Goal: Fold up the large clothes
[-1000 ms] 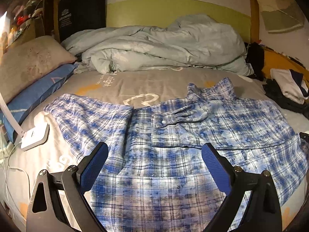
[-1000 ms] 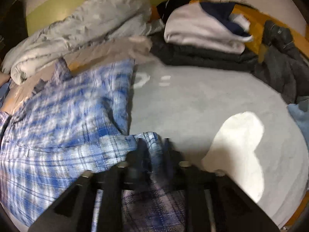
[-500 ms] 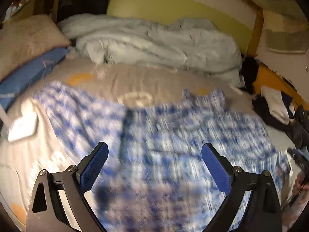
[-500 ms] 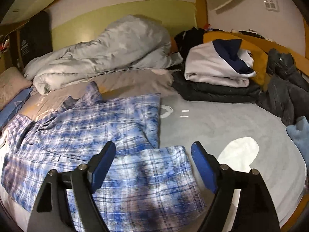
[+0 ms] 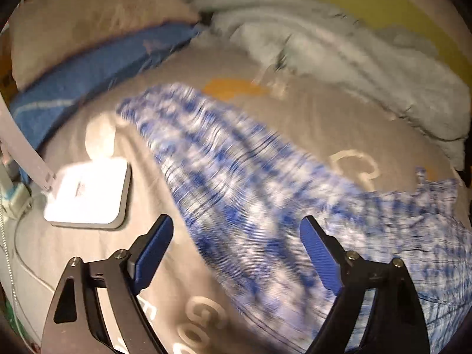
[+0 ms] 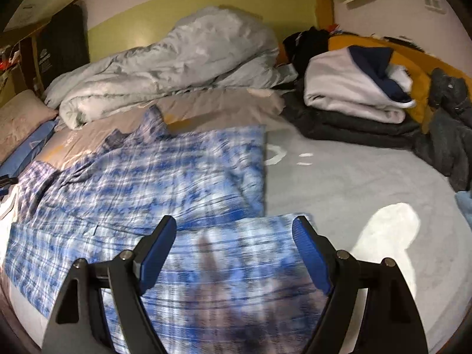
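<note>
**Both tools hanging open over the plaid shirt on the bed**

The left tool (image 5: 236,253) is hovering with its blue-padded fingers (image 5: 153,250) spread wide, gripping nothing; its jaws have just been narrowing a little, with only air between them and the blurred cloth lying below. The right tool (image 6: 234,247) is likewise standing wide apart after just opening, nothing pressed between its pads, with a folded-over flap of the cloth lying beneath it.

The blue-and-white plaid flannel shirt (image 6: 141,183) is lying spread flat on the grey printed bedsheet (image 6: 354,183), its collar pointing toward the far side of the bed. In the left view one sleeve (image 5: 224,159) is stretching away toward the pillows, smeared by motion blur.

Just beside that sleeve, a flat white rectangular device (image 5: 88,194) is sitting on the sheet with a pale strap (image 5: 17,141) running off it. Beyond it, a blue pillow (image 5: 88,76) is lying under a beige pillow (image 5: 88,11).

Farther back, a crumpled pale grey duvet (image 6: 177,67) is heaping against the green-and-white wall (image 6: 141,20). To the right, well apart from the shirt, a folded white-and-navy garment (image 6: 348,91) is resting on a dark folded garment (image 6: 348,129), with more dark clothing (image 6: 448,135) piled alongside.
</note>
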